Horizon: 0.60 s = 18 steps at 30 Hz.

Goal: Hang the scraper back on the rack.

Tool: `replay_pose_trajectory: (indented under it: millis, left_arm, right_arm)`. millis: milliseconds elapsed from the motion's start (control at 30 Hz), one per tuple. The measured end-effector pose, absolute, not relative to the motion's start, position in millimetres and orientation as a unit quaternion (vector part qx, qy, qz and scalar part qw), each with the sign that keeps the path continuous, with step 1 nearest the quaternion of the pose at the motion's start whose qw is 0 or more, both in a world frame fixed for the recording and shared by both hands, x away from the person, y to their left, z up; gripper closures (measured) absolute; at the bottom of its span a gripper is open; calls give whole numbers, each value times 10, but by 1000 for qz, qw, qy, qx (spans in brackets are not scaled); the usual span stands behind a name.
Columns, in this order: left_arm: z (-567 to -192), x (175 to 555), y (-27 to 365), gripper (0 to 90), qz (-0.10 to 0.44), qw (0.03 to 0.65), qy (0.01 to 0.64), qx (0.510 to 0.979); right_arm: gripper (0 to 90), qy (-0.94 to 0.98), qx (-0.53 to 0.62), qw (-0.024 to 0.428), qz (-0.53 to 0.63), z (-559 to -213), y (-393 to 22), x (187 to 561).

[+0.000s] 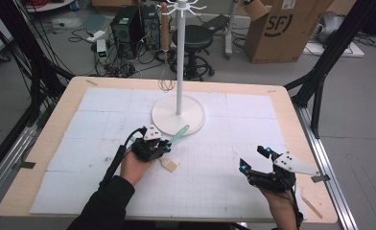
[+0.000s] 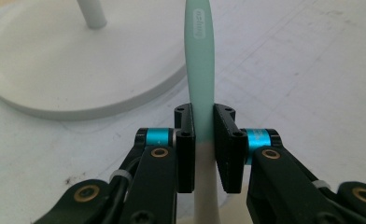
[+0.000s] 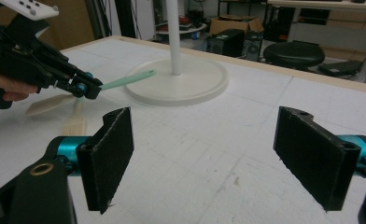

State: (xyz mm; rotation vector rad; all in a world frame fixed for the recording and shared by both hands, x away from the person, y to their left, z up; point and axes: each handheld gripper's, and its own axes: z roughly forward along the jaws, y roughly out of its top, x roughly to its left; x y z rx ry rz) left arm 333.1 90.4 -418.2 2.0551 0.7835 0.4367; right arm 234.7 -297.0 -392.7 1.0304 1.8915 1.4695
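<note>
A: The mint-handled spatula [image 2: 200,70] — where is it sitting?

B: Low over the surface [image 1: 224,187], just in front of the white stand's base [image 1: 198,125]. The left gripper [image 1: 163,145] is clamping its handle between both jaws, pale blade end trailing back toward the hand, handle tip pointing at the stand.

A: Why gripping mid-handle?

B: Likely to be leaving the far end free. The stand's pole [image 1: 179,62] is carrying hooks up top, and a whisk [image 1: 166,57] is hanging there, so the free end is probably meant for a hook. Whether the handle tip has a hole, the close view is too blurred to say.

A: And the tan piece by the hand?

B: A wooden utensil [image 3: 76,122] is lying flat beside the spatula's blade, waiting untouched.

A: The other side?

B: The right gripper [image 1: 254,158] is hovering well apart from the stand, jaws spread wide, holding nothing — seemingly standing by.
</note>
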Motion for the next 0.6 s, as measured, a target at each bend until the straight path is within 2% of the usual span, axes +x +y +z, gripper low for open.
replay_pose_trajectory:
  millis: [267,600]
  left_arm:
    - [-3981,3116,994,796,193,485,292,801]
    - [-3862,2879,1160,795,173,554,261,772]
  right_arm:
    - [193,710,368,249,546,-3966,-2814,2371]
    - [194,712,341,202,580,-3926,-2560,2428]
